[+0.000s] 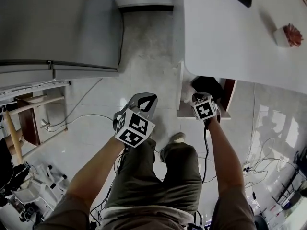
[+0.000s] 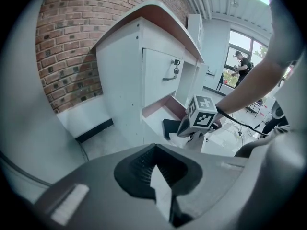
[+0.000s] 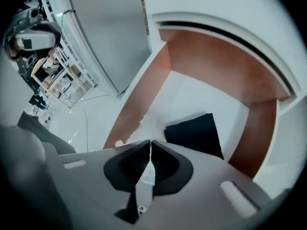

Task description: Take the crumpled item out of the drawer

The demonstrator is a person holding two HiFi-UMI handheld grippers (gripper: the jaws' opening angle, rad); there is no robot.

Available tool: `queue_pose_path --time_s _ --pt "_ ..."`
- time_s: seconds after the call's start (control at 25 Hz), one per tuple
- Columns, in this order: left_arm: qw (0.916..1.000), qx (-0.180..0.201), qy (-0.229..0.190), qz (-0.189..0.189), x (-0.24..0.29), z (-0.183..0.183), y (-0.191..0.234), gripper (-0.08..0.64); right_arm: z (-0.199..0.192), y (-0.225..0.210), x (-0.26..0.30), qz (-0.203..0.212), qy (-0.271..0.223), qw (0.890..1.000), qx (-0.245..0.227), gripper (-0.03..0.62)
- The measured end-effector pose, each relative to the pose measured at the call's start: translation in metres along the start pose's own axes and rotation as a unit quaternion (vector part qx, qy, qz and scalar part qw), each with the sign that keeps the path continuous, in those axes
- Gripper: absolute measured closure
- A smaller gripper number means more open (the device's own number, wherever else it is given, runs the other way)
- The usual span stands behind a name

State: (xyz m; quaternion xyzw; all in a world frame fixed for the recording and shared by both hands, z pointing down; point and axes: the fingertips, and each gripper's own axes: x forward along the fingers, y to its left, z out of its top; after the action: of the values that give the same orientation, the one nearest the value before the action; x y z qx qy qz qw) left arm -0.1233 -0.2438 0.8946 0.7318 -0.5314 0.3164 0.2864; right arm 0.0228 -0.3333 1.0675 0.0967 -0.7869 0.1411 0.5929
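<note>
Because the crumpled paper [image 3: 143,127] at the open drawer's [image 3: 201,95] edge looks light, soft and easily torn, a raised fold suits best. The right gripper [image 3: 150,143] seems pinched on its near edge, while the left gripper [image 2: 154,147] is closed, empty.

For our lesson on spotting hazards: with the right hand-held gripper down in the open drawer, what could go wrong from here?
1. The right hand-held gripper seems shut on just the edge of the crumpled white item; so thin a pinch could slip or tear on lifting.
2. The black item lies close beside it and might get dragged along.
</note>
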Motion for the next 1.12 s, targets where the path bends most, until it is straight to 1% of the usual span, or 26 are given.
queue_pose_path --time_s 0.12,0.28,0.48,0.68,0.8,0.92,1.0,1.12 --pt "1.0 0.005 -0.004 -0.006 -0.019 0.016 -0.008 0.56 0.002 -0.002 -0.041 -0.01 -0.023 0.999 0.036 0.557" --pt "0.9997 0.015 -0.014 -0.015 -0.047 0.042 -0.018 0.56 0.013 -0.004 -0.105 -0.02 -0.066 0.995 0.079 0.557" --pt "0.9992 0.026 -0.026 -0.016 -0.083 0.076 -0.023 0.56 0.037 0.003 -0.188 -0.033 -0.121 0.987 0.097 0.557" --pt "0.9982 0.035 -0.047 -0.012 -0.124 0.114 -0.028 0.56 0.061 0.018 -0.272 -0.047 -0.172 0.98 0.085 0.557" --pt "0.9977 0.039 -0.056 -0.001 -0.149 0.132 -0.025 0.56 0.075 0.03 -0.32 -0.053 -0.205 0.973 0.087 0.555" --pt "0.9972 0.025 -0.068 0.017 -0.176 0.148 -0.018 0.56 0.088 0.042 -0.369 -0.06 -0.24 0.964 0.098 0.555" --pt "0.9967 0.021 -0.075 0.024 -0.196 0.16 -0.018 0.56 0.096 0.05 -0.402 -0.066 -0.264 0.957 0.104 0.555" --pt "0.9948 0.036 -0.09 0.029 -0.227 0.184 -0.025 0.56 0.106 0.06 -0.452 -0.076 -0.298 0.946 0.105 0.557"
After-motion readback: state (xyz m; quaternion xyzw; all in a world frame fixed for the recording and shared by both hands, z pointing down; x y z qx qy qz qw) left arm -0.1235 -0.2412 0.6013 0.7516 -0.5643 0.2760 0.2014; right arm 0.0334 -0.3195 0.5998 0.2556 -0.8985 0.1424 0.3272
